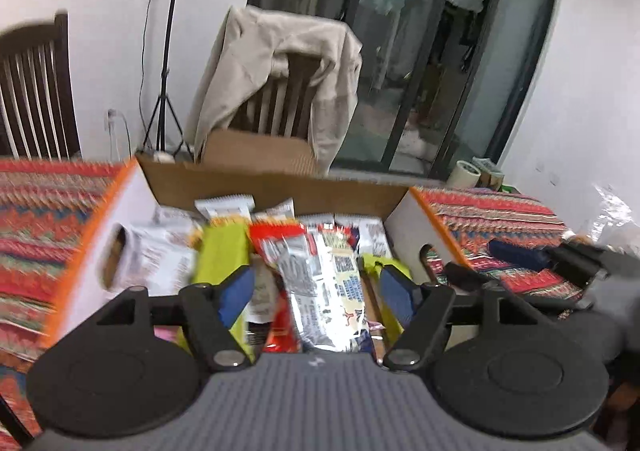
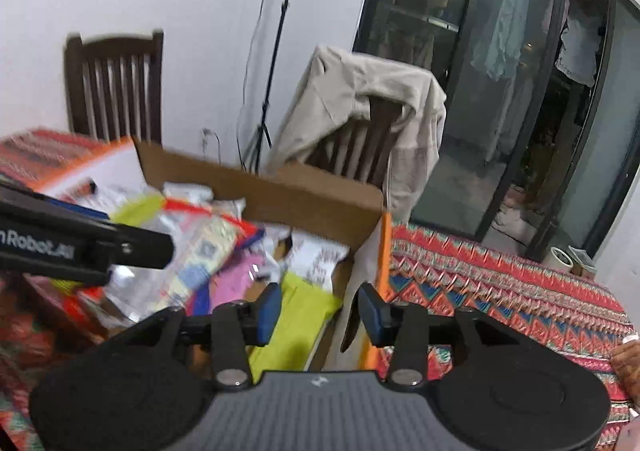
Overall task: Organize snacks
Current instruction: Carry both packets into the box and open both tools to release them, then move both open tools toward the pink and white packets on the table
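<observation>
Snacks [image 1: 308, 275] lie heaped in the cardboard box [image 1: 264, 183] on the patterned tablecloth [image 1: 500, 219], and I read both sets of jaws as open with nothing gripped. My left gripper [image 1: 316, 287] stands wide above a silver wrapper [image 1: 304, 291], which sits between the fingers without the blue pads [image 1: 236, 291] pressing on it. My right gripper [image 2: 318, 311] is parted more narrowly over a yellow-green packet [image 2: 300, 315], close to the box wall [image 2: 360, 291]. Risk one: closing the left jaws on the slick foil may pinch several wrappers or let one slip. Risk two: the right fingers may catch the box wall and drag the box. Risk three: the two grippers work near each other and may collide.
</observation>
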Demonstrator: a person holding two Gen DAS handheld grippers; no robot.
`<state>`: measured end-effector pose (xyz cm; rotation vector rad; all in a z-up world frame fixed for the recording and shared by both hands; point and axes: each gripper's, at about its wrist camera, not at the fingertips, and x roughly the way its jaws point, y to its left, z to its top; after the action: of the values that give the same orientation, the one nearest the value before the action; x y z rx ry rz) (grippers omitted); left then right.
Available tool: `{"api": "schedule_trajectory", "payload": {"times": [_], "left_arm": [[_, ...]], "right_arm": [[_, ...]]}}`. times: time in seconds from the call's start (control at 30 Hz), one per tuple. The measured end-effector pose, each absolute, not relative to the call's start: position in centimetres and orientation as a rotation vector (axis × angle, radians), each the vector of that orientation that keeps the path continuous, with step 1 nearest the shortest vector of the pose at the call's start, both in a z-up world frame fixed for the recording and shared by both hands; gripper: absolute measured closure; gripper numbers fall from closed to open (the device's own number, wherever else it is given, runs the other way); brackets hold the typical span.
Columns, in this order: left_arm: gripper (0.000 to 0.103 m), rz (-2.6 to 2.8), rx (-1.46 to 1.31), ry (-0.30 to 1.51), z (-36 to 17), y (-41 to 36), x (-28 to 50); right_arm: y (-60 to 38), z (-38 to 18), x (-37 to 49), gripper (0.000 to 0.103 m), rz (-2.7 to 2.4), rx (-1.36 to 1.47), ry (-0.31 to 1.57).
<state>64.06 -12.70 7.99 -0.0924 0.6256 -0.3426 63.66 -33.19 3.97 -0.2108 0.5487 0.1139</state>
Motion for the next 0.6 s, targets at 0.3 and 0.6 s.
{"api": "schedule_trajectory", "payload": {"times": [0.3,0.6], "left_arm": [[0.010,-0.406,0.045,0.527,12.6,-6.8,48.6],[0.004,-0.350,0.073,0.453,9.9,-2.3,33.0]], "right_arm": [[-36.5,12.7,50.2,0.027,0.191,-0.183,0.405],[-36.5,11.2,34.1,0.013,0.258,-0.151,0.421]]}}
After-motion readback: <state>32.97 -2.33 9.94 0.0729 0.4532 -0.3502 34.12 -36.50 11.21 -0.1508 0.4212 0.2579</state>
